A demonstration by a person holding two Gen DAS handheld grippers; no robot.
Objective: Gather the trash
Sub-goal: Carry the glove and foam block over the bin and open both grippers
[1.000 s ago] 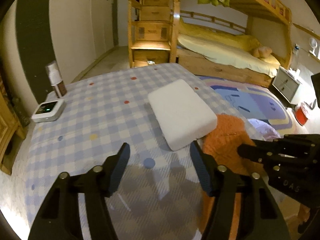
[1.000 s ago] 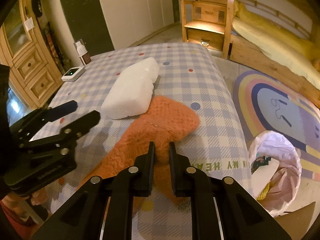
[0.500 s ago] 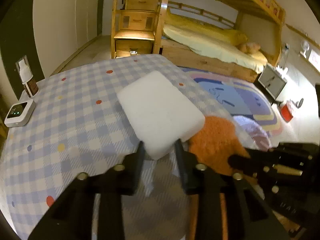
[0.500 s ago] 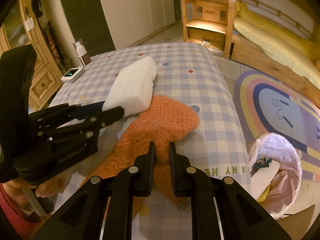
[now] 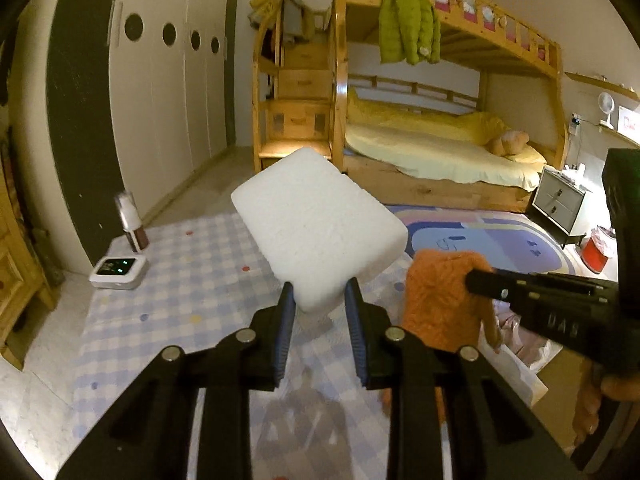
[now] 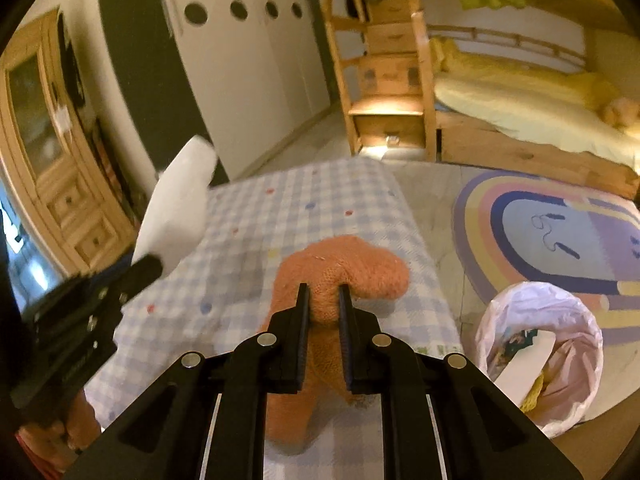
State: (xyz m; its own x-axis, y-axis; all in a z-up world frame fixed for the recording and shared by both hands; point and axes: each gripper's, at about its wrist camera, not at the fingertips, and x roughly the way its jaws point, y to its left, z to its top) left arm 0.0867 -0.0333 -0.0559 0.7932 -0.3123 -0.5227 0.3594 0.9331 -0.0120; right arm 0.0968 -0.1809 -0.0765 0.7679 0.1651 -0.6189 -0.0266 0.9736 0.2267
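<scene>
The left gripper (image 5: 319,304) is clamped on the near corner of one white rectangular foam block (image 5: 316,224), which is lifted clear of the checked blue-and-white desk (image 5: 192,292) and tilts up and away. The right gripper (image 6: 323,310) is pinched on a bunched fold of one orange knitted cloth (image 6: 340,272), raised so that its lower part hangs towards the desk's near right edge. One bin lined with a pale pink bag (image 6: 540,356) stands on the floor to the right of the desk, already holding some scraps and a white flat piece. The step in hand looks like carrying both pieces over to that bin. To do it well, the cloth, being nearer the bin, should probably go first: bring it right above the opening before the jaws part, so the hanging tail drops inside and not over the rim. The foam block is held only by one corner, so it may pivot; move it steadily and keep it level. On the far left of the desk sit one small white device with green lights (image 5: 119,271) and one pump bottle (image 5: 132,224), well apart from the work.
</scene>
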